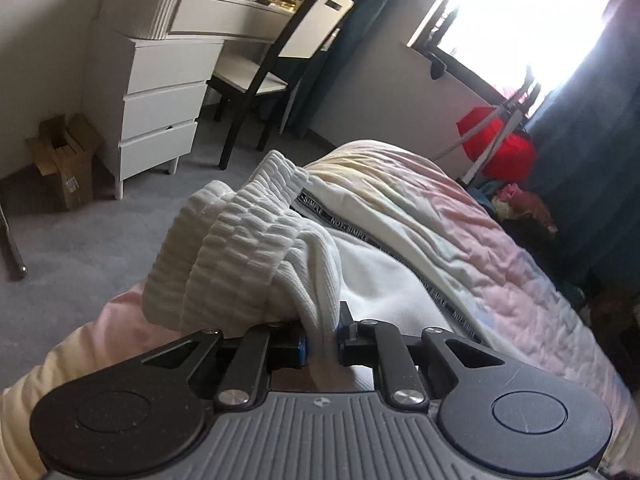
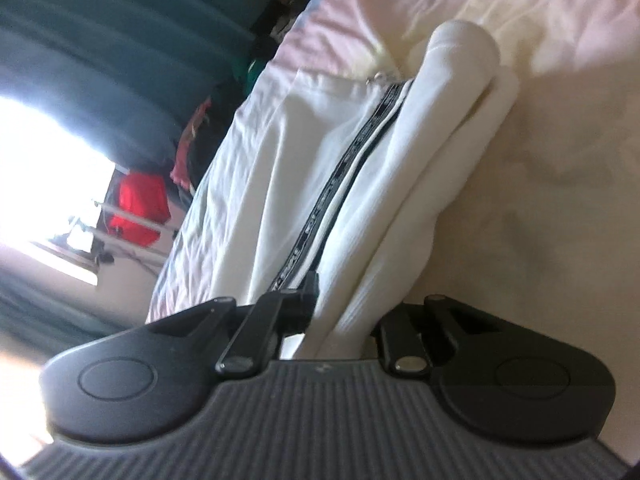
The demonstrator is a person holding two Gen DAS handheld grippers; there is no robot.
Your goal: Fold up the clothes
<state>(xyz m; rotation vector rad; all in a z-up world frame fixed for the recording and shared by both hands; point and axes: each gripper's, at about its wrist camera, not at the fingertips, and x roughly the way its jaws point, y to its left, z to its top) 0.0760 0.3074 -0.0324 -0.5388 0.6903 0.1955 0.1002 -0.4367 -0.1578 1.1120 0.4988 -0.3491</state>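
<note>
White trousers [image 1: 376, 276] with a black lettered side stripe [image 1: 344, 224] lie on the pink and cream quilt [image 1: 472, 216] of a bed. My left gripper [image 1: 320, 346] is shut on the ribbed elastic waistband [image 1: 248, 240], which bunches up above the fingers. In the right wrist view the same trousers [image 2: 280, 160] lie folded lengthwise, stripe [image 2: 340, 176] showing. My right gripper [image 2: 340, 320] is shut on the folded white cloth at the near end; its fingertips are hidden in the fabric.
A white drawer unit [image 1: 160, 104] and desk with a chair [image 1: 280, 64] stand across grey carpet. A cardboard box [image 1: 66, 160] sits by the wall. A red bag [image 1: 500, 140] and clothes pile up under the bright window [image 1: 520, 12] with teal curtains.
</note>
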